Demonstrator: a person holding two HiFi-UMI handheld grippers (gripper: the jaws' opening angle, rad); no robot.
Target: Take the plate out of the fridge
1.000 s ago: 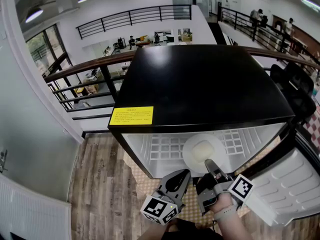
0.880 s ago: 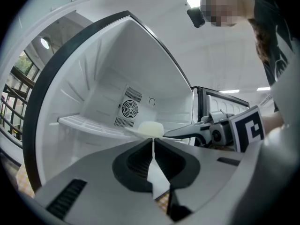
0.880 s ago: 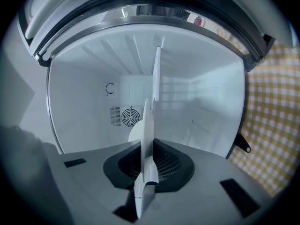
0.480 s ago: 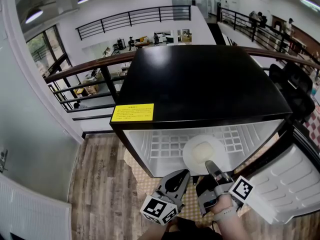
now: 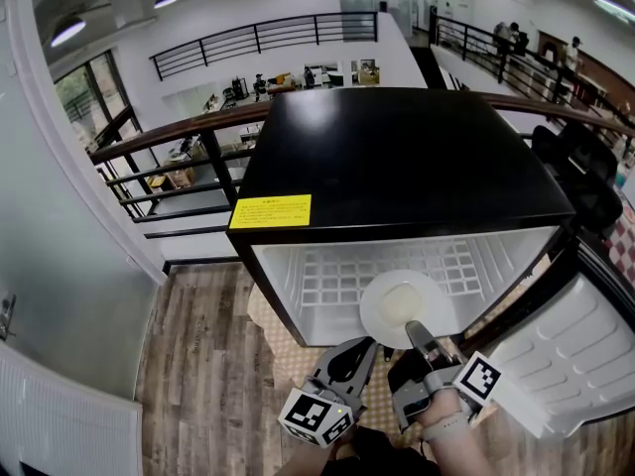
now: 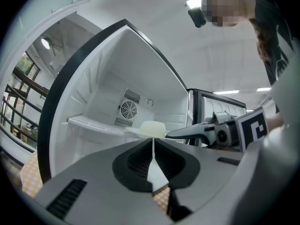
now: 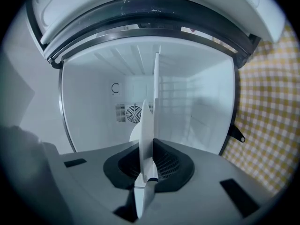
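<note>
A round white plate [image 5: 389, 317] carrying a pale yellow block [image 5: 403, 299] hangs at the open front of the black-topped fridge [image 5: 397, 157], half over the wire shelf. My right gripper [image 5: 417, 333] is shut on the plate's near rim. In the right gripper view the plate [image 7: 149, 139] stands edge-on between the jaws. My left gripper [image 5: 365, 345] sits just left of it, shut and empty. The left gripper view shows the shut left gripper [image 6: 153, 146], the plate [image 6: 136, 131] and the right gripper [image 6: 174, 134] on it.
The fridge door [image 5: 585, 355] stands swung open at the right. A checkered mat [image 5: 298, 365] lies under the fridge on the wooden floor [image 5: 198, 365]. A white wall [image 5: 60, 296] is at the left, and a dark railing [image 5: 169, 137] runs behind the fridge.
The plate has come slightly outward toward the fridge's front edge with my right gripper still on it. The left gripper has stayed in place.
</note>
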